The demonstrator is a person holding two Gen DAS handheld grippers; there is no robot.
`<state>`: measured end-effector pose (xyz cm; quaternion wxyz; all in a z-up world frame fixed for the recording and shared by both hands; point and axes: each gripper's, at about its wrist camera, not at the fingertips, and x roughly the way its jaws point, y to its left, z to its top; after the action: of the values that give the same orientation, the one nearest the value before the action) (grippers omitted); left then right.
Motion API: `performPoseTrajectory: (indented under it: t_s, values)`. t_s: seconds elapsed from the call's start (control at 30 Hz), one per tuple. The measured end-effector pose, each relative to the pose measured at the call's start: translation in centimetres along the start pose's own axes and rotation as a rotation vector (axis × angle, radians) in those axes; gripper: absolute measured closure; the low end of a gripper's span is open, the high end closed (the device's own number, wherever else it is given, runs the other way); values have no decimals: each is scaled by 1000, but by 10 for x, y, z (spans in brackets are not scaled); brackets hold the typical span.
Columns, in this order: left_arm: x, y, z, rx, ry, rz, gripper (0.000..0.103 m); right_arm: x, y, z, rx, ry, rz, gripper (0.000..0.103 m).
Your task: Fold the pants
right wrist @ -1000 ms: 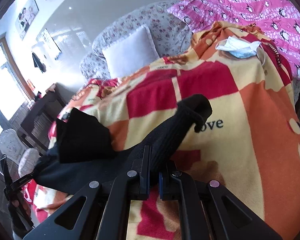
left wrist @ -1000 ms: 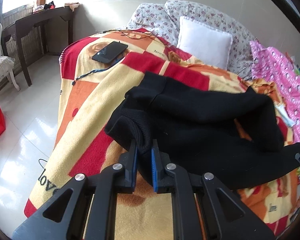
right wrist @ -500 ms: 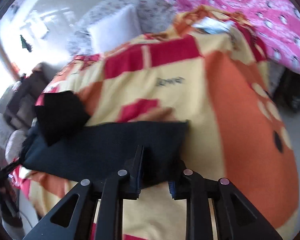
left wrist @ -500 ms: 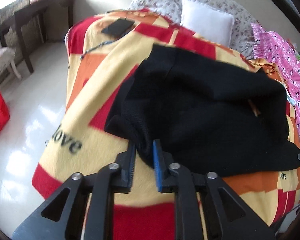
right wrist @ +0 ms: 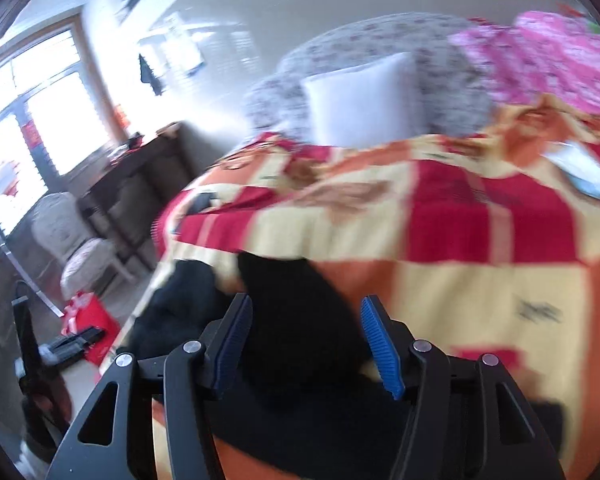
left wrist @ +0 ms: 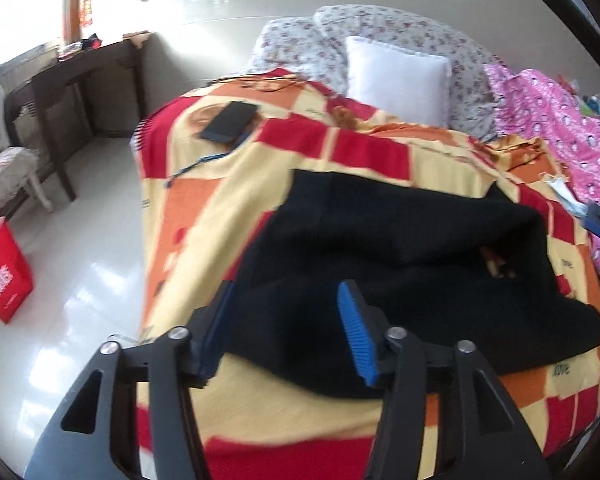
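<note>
Black pants (left wrist: 400,280) lying folded across checked blanket (left wrist: 228,208) on bed, released to settle flat. Left gripper (left wrist: 286,332) fingers just spread, pads clear of cloth, fabric below and between. Right gripper (right wrist: 308,340) fingers likewise just parted over pants (right wrist: 292,320), gripping nothing. Near pants edge close to bed edge; open blanket beyond toward white pillow (left wrist: 396,80); phone (left wrist: 230,120) well apart.

Right gripper (right wrist: 306,338) over blanket (right wrist: 480,240), jaws just opened, clear of cloth, black pants (right wrist: 300,320) flat on blanket between them, white pillow (right wrist: 360,100) beyond blanket, view blurred
</note>
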<state>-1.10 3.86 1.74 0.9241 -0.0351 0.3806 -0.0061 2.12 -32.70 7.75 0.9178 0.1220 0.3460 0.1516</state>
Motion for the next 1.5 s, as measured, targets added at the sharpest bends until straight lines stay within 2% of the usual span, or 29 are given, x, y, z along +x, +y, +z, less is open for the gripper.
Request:
performPoseTrajectory:
  t_s: [0.1, 0.23, 0.27, 0.3, 0.33, 0.43, 0.5, 0.6, 0.73, 0.8, 0.83, 0.87, 0.9, 0.93, 1.0, 1.03, 1.13, 1.2, 1.37, 1.5]
  values:
    - [28, -22, 7, 13, 32, -43, 48, 55, 31, 19, -12, 64, 40, 37]
    - [57, -49, 13, 39, 72, -68, 48, 123, 45, 28, -44, 193, -8, 38]
    - [65, -55, 14, 50, 83, -62, 48, 137, 44, 26, -49, 233, 5, 49]
    - [71, -61, 14, 63, 92, -61, 48, 142, 40, 24, -51, 241, 22, 88]
    - [74, -65, 14, 69, 94, -62, 48, 142, 36, 23, -49, 237, 20, 98]
    - [87, -69, 19, 72, 112, -47, 48, 103, 9, 29, -29, 114, -59, 99]
    - [92, -64, 25, 45, 107, -39, 48, 59, -22, 35, 24, 26, -103, 99]
    - [102, -59, 36, -6, 112, -37, 48, 3, -74, 37, 84, -66, -234, 99]
    - [113, -62, 44, -23, 109, -20, 48, -46, -154, 23, 201, -98, -413, 99]
    - [117, -64, 45, -22, 113, -14, 48, -52, -188, 11, 292, -93, -388, 98]
    - [118, -65, 46, -20, 117, -9, 48, -50, -200, 5, 321, -83, -406, 98]
    - [118, -65, 46, -17, 128, -8, 48, -47, -211, -2, 333, -75, -444, 92]
    - [115, -64, 46, -15, 128, -15, 48, -41, -223, -11, 353, -42, -467, 91]
    - [112, -63, 46, -12, 121, -21, 48, -37, -226, -14, 376, -21, -459, 89]
    - [102, -57, 45, -3, 114, -3, 48, -41, -230, -27, 440, -28, -405, 73]
    - [97, -52, 44, -4, 108, 3, 48, -45, -221, -29, 432, -42, -385, 70]
    - [87, -35, 41, -20, 96, 16, 46, -39, -178, -20, 327, -33, -291, 60]
    - [82, -21, 37, -40, 92, 36, 46, -19, -136, -10, 211, 4, -182, 39]
    - [88, 11, 26, -89, 116, 98, 45, 55, -39, 8, 27, 88, 105, 38]
    - [99, 34, 18, -151, 147, 98, 44, 131, 38, 16, -159, 187, 215, 38]
